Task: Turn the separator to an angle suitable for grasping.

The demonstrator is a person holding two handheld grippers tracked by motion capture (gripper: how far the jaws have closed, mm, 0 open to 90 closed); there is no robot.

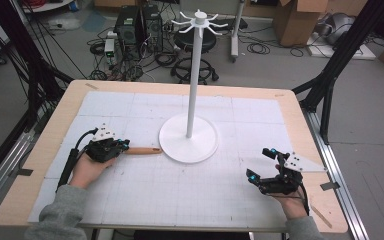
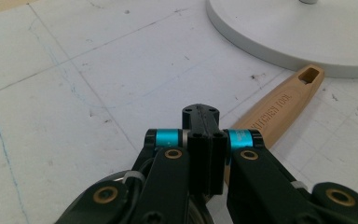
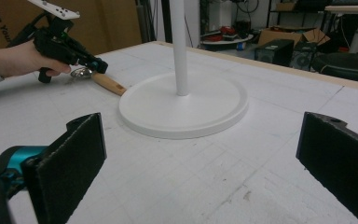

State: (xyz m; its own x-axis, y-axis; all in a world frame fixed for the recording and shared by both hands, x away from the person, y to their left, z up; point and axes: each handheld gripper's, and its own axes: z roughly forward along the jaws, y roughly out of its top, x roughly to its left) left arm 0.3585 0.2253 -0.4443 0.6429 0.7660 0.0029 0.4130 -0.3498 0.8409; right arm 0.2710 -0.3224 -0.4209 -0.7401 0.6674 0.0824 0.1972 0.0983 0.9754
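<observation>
The left gripper [image 1: 121, 146], jaws pressed together, rests over a wooden-handled utensil [image 1: 142, 150] beside the stand's base [image 1: 188, 139]; the right gripper [image 1: 261, 163] is spread.

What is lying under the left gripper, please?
Under the left gripper lies a kitchen tool with a wooden handle that reaches to the white stand base. The right gripper view shows a shiny metal end below it; its shape is mostly covered.
</observation>
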